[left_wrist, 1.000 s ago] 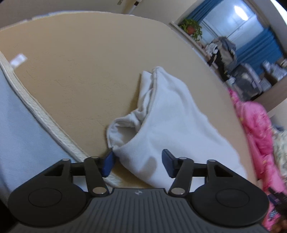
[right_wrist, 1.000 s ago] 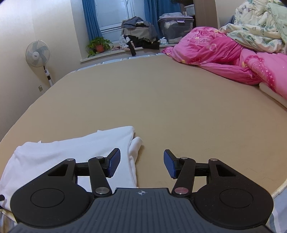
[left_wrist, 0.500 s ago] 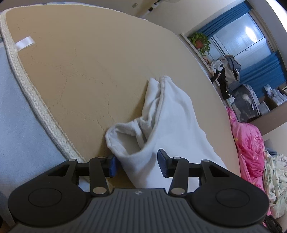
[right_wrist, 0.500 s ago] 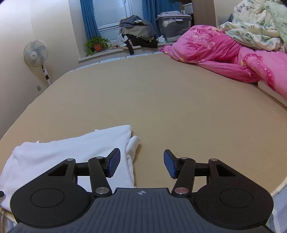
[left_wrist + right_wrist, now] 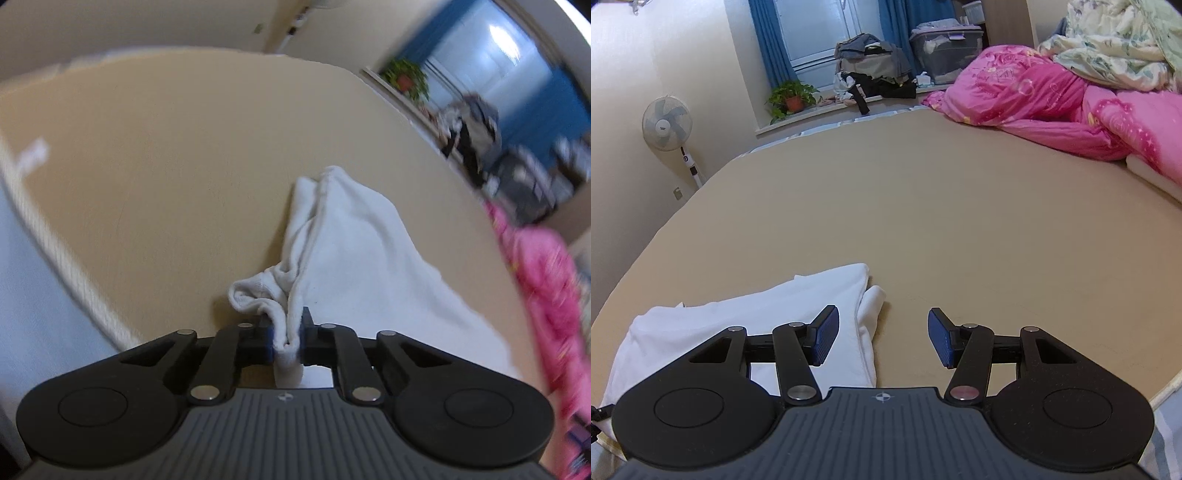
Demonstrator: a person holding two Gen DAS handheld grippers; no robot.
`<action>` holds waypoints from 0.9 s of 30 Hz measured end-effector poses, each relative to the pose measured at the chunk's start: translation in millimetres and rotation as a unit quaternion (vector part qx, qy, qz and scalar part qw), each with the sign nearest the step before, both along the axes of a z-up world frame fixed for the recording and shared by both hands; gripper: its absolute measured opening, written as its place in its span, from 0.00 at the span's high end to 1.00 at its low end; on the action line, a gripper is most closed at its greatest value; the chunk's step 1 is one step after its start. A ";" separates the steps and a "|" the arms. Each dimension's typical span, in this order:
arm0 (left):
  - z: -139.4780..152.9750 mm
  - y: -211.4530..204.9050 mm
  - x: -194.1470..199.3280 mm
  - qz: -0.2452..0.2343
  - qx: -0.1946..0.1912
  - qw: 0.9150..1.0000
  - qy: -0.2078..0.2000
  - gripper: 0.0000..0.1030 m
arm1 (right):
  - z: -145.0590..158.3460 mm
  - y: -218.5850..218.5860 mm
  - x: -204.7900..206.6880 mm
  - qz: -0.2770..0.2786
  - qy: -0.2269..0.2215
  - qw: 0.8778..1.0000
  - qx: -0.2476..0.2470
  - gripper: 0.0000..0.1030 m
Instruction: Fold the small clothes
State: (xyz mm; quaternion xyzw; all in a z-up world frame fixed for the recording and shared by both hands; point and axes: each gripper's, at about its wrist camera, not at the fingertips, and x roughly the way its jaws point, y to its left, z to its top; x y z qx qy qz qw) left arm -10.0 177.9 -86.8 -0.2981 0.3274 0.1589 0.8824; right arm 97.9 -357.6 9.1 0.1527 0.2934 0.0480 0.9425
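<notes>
White garment (image 5: 354, 258) pinched at its bunched corner.
Left gripper (image 5: 287, 338) has just closed on that fold; right gripper (image 5: 882, 336) gapes empty, cloth at its nine o'clock.

Tan bed (image 5: 923, 206) filling most of both views, with a cream piped edge (image 5: 74, 280) and a small white tag (image 5: 35, 155) near it. Pink quilt (image 5: 1052, 110) heaped at the far right of the bed, a pale floral duvet (image 5: 1115, 44) piled behind it. White standing fan (image 5: 667, 123) against the left wall. Potted plant (image 5: 792, 98) on the window ledge, between blue curtains (image 5: 772, 48). Heap of dark and grey clothes (image 5: 871, 70) on the ledge right of the plant, a clear lidded bin (image 5: 945, 50) just beside the heap. Blurred in the left view: plant (image 5: 406, 79), curtains (image 5: 569, 107), quilt (image 5: 546, 288).
</notes>
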 end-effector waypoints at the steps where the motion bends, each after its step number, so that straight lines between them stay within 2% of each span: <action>1: 8.1 -5.8 3.6 -0.004 0.018 1.000 0.002 0.90 | 0.2 -1.4 0.2 -0.001 0.001 1.000 0.004 0.46; 4: 38.8 -33.6 16.0 -0.033 0.072 0.997 -0.023 0.91 | 1.9 -5.0 1.1 -0.001 -0.002 1.000 0.012 0.46; 6: 58.5 -61.9 25.5 -0.070 0.091 0.992 -0.048 0.91 | 2.3 -6.6 1.2 -0.001 -0.003 1.000 0.015 0.46; 9: 83.9 -126.7 42.1 -0.159 0.119 0.977 -0.082 0.91 | 1.2 -8.1 1.8 -0.003 0.001 1.000 0.019 0.46; 13: 95.7 -230.7 54.4 -0.298 0.139 0.937 -0.120 0.91 | -0.5 -10.5 4.1 -0.007 0.006 1.000 0.028 0.46; 16: 65.0 -303.1 68.2 -0.399 0.123 0.905 -0.077 0.88 | -2.1 -11.0 5.7 -0.010 0.009 0.999 0.031 0.46; 17: 52.0 -319.4 71.2 -0.427 0.114 0.895 -0.054 0.80 | -2.9 -11.1 6.7 -0.011 0.011 0.999 0.030 0.46; 19: 31.6 -342.5 72.9 -0.492 0.094 0.866 -0.009 0.74 | -5.2 -13.3 8.1 -0.015 0.016 0.999 0.027 0.46; 20: 29.3 -341.3 70.6 -0.498 0.103 0.861 -0.014 0.71 | -6.4 -15.3 8.6 -0.018 0.020 0.999 0.031 0.46; 21: 32.8 -336.8 64.7 -0.500 0.115 0.858 -0.032 0.66 | -7.4 -16.1 8.7 -0.021 0.024 0.999 0.036 0.46; 22: 37.1 -327.1 59.0 -0.499 0.121 0.857 -0.053 0.50 | -8.6 -18.0 8.8 -0.021 0.028 0.999 0.041 0.46; 23: 40.8 -311.9 55.2 -0.492 0.117 0.860 -0.070 0.41 | -9.9 -20.0 8.7 -0.020 0.032 0.998 0.047 0.46; 25: 46.8 -274.9 51.8 -0.468 0.104 0.874 -0.082 0.41 | -10.6 -21.4 8.2 -0.013 0.035 0.998 0.052 0.46; 27: 49.1 -237.5 49.6 -0.435 0.107 0.891 -0.073 0.43 | -10.0 -18.7 8.2 -0.005 0.035 0.998 0.049 0.46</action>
